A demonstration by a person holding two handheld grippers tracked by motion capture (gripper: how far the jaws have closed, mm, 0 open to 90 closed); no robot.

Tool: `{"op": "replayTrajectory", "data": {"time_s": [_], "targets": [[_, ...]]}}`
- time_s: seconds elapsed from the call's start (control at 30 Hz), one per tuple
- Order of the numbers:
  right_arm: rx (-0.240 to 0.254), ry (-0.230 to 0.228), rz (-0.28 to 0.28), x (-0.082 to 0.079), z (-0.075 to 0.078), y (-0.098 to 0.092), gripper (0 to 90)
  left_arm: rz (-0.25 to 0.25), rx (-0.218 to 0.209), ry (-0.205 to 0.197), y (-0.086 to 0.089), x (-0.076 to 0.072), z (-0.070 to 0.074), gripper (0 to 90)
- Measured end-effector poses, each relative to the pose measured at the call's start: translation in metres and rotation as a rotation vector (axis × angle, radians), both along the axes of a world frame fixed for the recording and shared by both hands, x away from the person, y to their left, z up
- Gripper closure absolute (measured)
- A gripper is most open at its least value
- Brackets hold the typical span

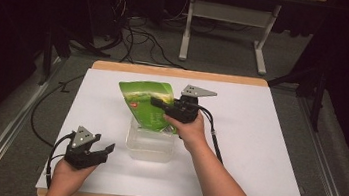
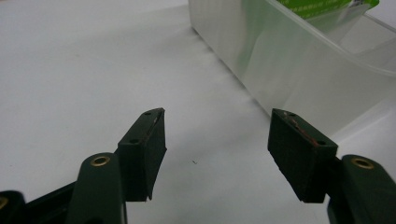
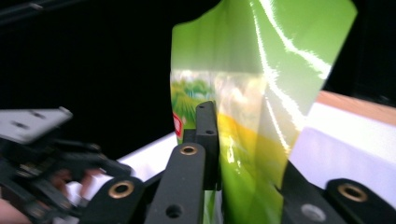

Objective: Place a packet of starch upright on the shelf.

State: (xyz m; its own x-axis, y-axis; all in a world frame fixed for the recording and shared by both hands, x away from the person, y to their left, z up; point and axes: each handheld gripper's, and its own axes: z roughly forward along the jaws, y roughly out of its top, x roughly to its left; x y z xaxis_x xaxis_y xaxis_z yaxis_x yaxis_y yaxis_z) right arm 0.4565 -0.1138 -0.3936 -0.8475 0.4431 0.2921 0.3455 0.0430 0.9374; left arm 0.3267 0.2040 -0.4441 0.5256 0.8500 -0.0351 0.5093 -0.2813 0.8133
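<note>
My right gripper (image 1: 157,103) is shut on a glossy green snack bag (image 1: 144,102) and holds it tilted above a clear plastic container (image 1: 150,148) in the middle of the table. In the right gripper view the green bag (image 3: 261,93) runs up between the jaws of the right gripper (image 3: 247,158); one pad presses flat on it and the other is hidden behind the foil. My left gripper (image 1: 104,142) rests near the front left of the table, open, with nothing in it. In its own view the left gripper (image 2: 217,140) faces the container's wall (image 2: 299,70), a short gap away.
A white sheet (image 1: 258,138) covers the wooden table (image 1: 180,73). Cables (image 1: 139,43) lie on the floor beyond it, beside a grey desk frame (image 1: 227,19). Black cables (image 1: 215,143) trail from both grippers across the sheet.
</note>
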Motion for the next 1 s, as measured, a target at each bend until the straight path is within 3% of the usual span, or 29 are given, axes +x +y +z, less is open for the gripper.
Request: {"op": "replayTrajectory", "data": {"time_s": [0.07, 0.13, 0.23, 0.37, 0.4, 0.5, 0.63, 0.8, 1.0], "targets": [[-0.019, 0.015, -0.014, 0.0, -0.003, -0.003, 80.2, -0.001, 0.0, 0.001, 0.0, 0.0, 0.0, 37.4], [-0.061, 0.023, -0.046, -0.004, -0.006, -0.013, 67.5, -0.003, 0.004, 0.001, -0.001, 0.0, 0.0, 37.5], [-0.063, 0.021, -0.05, -0.009, -0.007, -0.022, 66.0, -0.005, 0.008, 0.003, -0.002, 0.001, -0.001, 37.5], [-0.108, 0.026, -0.049, -0.015, -0.011, -0.028, 69.3, -0.001, 0.008, 0.011, -0.003, 0.001, -0.001, 37.5], [-0.123, 0.022, -0.057, -0.016, -0.014, -0.025, 78.2, 0.001, 0.007, 0.006, -0.003, 0.001, -0.001, 37.4], [-0.133, 0.026, -0.073, -0.018, -0.019, -0.023, 85.6, 0.002, 0.01, 0.013, -0.003, 0.001, -0.002, 37.4], [-0.192, 0.031, -0.088, -0.023, -0.027, -0.023, 87.2, 0.002, 0.012, 0.01, -0.002, 0.001, -0.002, 37.5], [-0.212, 0.065, -0.106, -0.028, -0.038, -0.023, 87.6, -0.001, 0.007, 0.007, -0.003, 0.0, -0.001, 37.5], [-0.257, 0.053, -0.111, -0.032, -0.04, -0.021, 87.9, -0.002, 0.013, 0.009, -0.004, 0.0, -0.001, 37.5]]}}
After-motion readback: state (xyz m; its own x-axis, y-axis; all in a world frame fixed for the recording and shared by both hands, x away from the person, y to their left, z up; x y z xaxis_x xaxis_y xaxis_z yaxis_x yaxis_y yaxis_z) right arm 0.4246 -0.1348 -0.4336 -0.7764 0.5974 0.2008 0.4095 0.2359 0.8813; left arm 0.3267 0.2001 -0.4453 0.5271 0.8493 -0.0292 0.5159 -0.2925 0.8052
